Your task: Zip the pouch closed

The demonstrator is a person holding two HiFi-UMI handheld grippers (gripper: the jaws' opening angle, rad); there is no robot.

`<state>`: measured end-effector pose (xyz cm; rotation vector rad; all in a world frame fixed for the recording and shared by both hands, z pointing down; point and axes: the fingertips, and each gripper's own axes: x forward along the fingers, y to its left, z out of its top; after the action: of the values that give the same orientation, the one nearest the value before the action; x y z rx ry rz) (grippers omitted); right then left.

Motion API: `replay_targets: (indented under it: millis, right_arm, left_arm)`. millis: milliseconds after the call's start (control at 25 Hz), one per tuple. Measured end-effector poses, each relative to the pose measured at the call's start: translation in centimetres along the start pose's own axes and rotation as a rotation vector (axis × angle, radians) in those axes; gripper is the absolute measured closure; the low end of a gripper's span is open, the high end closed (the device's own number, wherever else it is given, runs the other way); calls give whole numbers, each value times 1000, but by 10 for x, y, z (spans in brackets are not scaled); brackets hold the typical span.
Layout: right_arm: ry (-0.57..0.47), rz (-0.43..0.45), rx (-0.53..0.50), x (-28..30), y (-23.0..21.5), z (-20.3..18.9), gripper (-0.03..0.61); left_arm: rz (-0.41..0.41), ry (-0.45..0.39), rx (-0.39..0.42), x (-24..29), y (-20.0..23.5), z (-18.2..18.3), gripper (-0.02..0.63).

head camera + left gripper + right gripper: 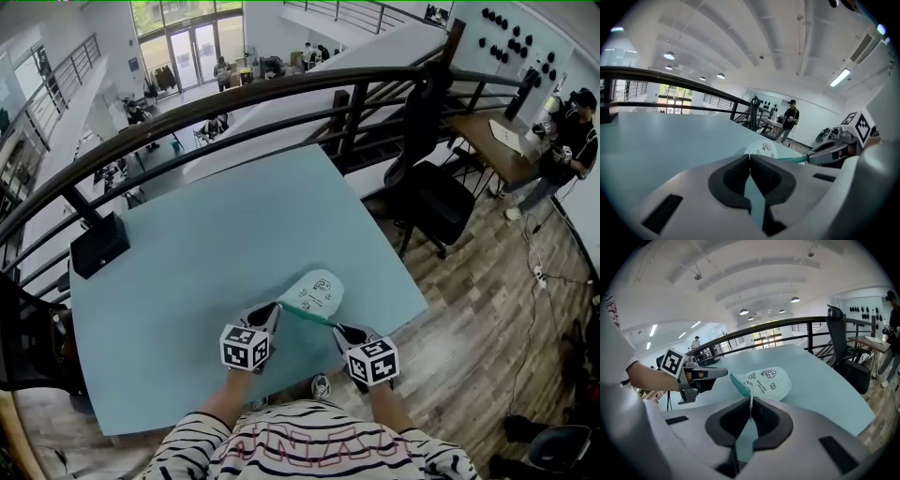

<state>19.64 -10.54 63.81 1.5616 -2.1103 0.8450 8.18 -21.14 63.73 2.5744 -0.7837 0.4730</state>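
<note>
On the surface (187, 281), the right tool (339, 330) pinches the zip pull (750, 401) of the pouch (317, 291). The left tool (275, 309), pressed together at its corner, probably keeps the zip (309, 317) taut.

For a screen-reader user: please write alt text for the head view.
From above, a person in a striped top holds the green zip edge of a pale pouch taut between the left gripper and right gripper, jaws shut at each end, over a teal table. A dark railing curves behind.
</note>
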Motion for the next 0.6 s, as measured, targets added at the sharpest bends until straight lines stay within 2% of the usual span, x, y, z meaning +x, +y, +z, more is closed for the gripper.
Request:
replay_targets:
  millis: [160, 600]
  right_arm:
    - [0, 14, 24, 6, 10, -8, 541]
    - [58, 42, 5, 52, 45, -25, 541]
  left_arm:
    - [4, 48, 106, 3, 7, 5, 586]
    - [60, 198, 197, 17, 51, -20, 586]
